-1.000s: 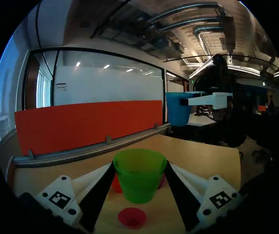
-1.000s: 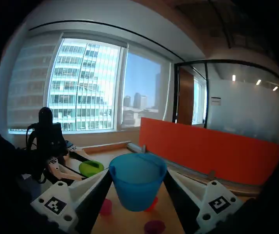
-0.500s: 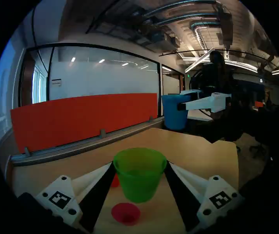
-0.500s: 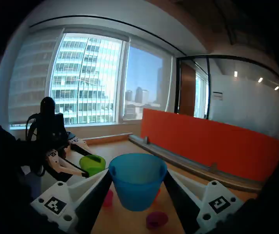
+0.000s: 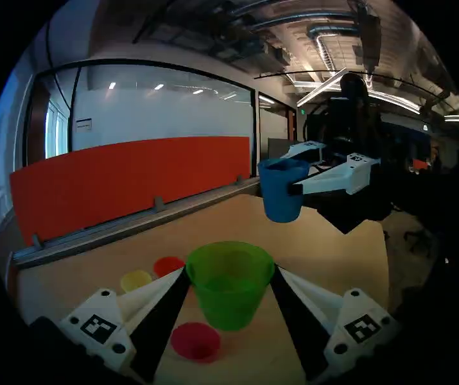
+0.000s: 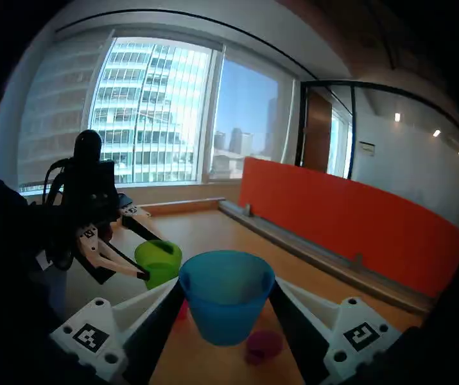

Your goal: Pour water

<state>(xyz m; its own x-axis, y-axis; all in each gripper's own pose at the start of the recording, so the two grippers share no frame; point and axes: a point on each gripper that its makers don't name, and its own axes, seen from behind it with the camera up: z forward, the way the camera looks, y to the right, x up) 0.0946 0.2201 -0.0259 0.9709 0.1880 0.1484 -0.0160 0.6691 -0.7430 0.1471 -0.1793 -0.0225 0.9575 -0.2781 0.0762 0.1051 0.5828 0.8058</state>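
In the left gripper view a green cup [image 5: 230, 283] sits upright between the two white fingers, and my left gripper [image 5: 229, 289] is shut on it above the wooden table [image 5: 332, 244]. Farther off, the right gripper holds a blue cup [image 5: 282, 189] in the air. The right gripper view has that blue cup [image 6: 226, 295] upright between its own fingers, my right gripper [image 6: 227, 301] shut on it. Beyond it to the left, the green cup [image 6: 158, 262] hangs in the left gripper. I cannot see water in either cup.
Small cups stand on the table: a pink one [image 5: 195, 341], a yellow one [image 5: 136, 280] and a red one [image 5: 169, 265]; another pink one [image 6: 262, 345] lies under the blue cup. An orange divider [image 5: 126, 176] runs along the table's far edge. Large windows [image 6: 152, 122] lie behind.
Both grippers have tilted downward with their cups, showing more table. The blue cup has come lower and closer toward the green cup. The yellow and red cups have come into sight.
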